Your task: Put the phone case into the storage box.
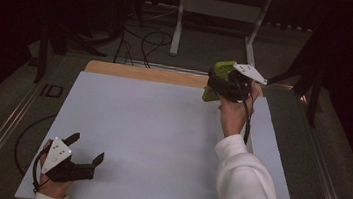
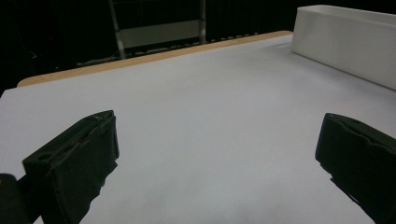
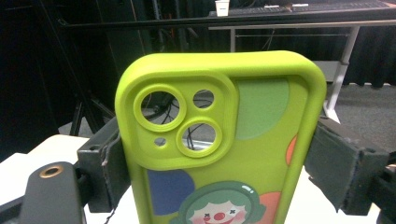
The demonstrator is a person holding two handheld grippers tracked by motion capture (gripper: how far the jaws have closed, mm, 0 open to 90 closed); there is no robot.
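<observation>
Two grippers in play. Over on the right, right gripper [image 1: 215, 85] raised above the far edge of the white table [image 1: 150, 137], clamped across the sides of a lime-green phone case [image 3: 219, 140], held upright, camera cutouts at the top, cartoon clown face printed low on the back. Pads pressed against both long edges, firm grasp. Down at the near left corner, left gripper [image 1: 87, 150] resting low on the table, jaws spread wide, nothing between them. White box [image 2: 345, 42] off at the table's side.
</observation>
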